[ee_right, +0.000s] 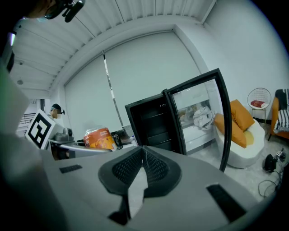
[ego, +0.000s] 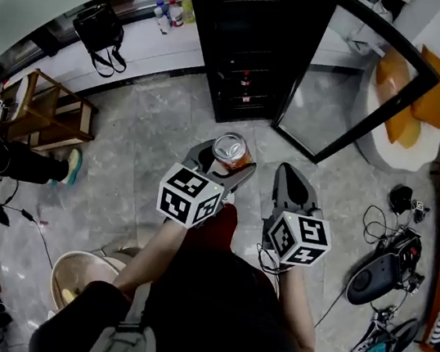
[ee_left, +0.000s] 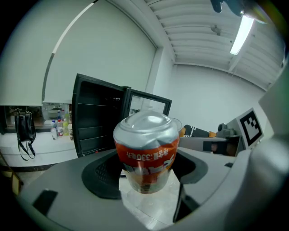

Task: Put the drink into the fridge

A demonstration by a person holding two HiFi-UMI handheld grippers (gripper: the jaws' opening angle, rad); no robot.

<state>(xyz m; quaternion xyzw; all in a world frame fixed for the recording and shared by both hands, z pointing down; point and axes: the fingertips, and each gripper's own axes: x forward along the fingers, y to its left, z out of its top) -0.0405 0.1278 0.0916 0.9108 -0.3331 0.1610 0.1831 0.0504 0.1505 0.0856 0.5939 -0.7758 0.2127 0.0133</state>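
Closest to the head camera is the person's dark-clad torso, cut off at 6 o'clock. Just beyond it the left gripper point(ego: 223, 166) is clamped on the drink can point(ego: 230, 148), which is held upright above the grey floor point(ego: 142, 142). The right gripper point(ego: 287, 178) beside it has its jaws pressed together with nothing between them. At 12 o'clock stands the black fridge point(ego: 253, 44), its glass door point(ego: 360, 77) swung open toward 2 o'clock.

From above only the can's silver top shows. The left gripper view adds the rest: the orange can point(ee_left: 146, 153) has a dented shoulder, and its print reads upside down between the dark pads. In the right gripper view the pads of that gripper point(ee_right: 143, 159) meet at their tips, and the can point(ee_right: 98, 137) sits at 9 o'clock with the fridge point(ee_right: 151, 122) at 12.

Inside the fridge is too dark to tell what its shelves hold, and its top is cropped in the head view.
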